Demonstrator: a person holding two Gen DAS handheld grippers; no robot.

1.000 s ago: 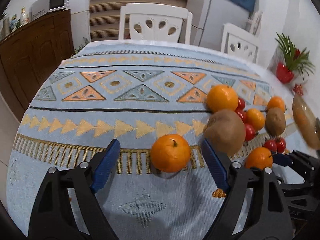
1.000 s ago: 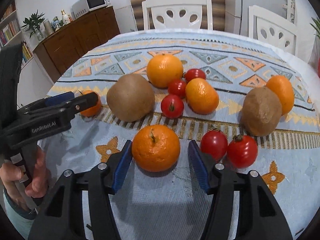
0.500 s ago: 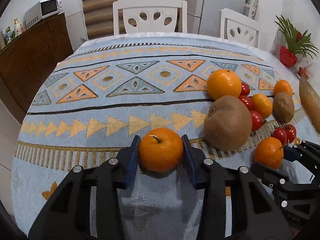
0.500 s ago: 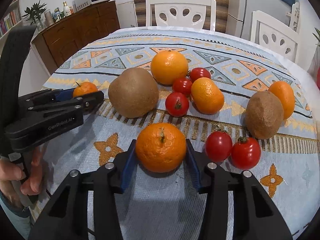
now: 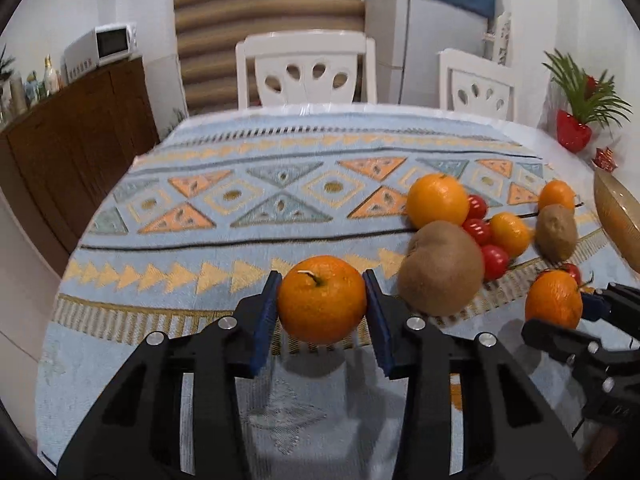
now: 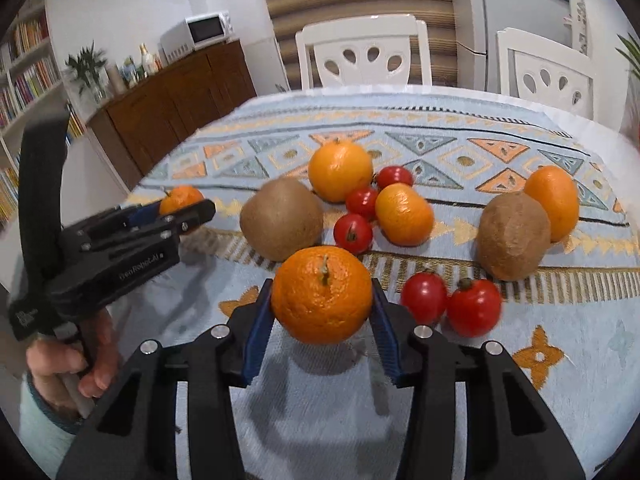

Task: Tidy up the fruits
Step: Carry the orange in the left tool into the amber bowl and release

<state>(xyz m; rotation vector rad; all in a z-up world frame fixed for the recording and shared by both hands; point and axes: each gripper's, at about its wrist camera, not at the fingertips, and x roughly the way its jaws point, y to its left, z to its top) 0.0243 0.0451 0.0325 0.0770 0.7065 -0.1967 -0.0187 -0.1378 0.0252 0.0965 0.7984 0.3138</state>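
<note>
Left wrist view: the left gripper [image 5: 322, 300] has its blue pads clamped on both sides of a small orange [image 5: 322, 299], stem pointing up, and the fruit looks lifted a bit off the patterned tablecloth [image 5: 248, 200] — there's a shadow under it. Just to its right sits a big kiwi [image 5: 442, 268], with the rest of the fruit pile behind it: a large orange [image 5: 438, 200], a few cherry tomatoes [image 5: 494, 261], and a second kiwi [image 5: 556, 232] further right. The edge of a golden bowl [image 5: 616, 220] shows at the far right.

The right wrist view is pretty much the same deal — the right gripper [image 6: 322, 306] is closed on its own orange [image 6: 322, 294], pads pressed against both sides, also apparently raised above the cloth. Two tomatoes [image 6: 450, 304] touch each other just to the right of it. Off to the left you can see the person's hand [image 6: 70, 364] wrapped around the handle of the left gripper, which has its orange pinched near the table's edge. White chairs [image 6: 362, 52] are at the far side.
</note>
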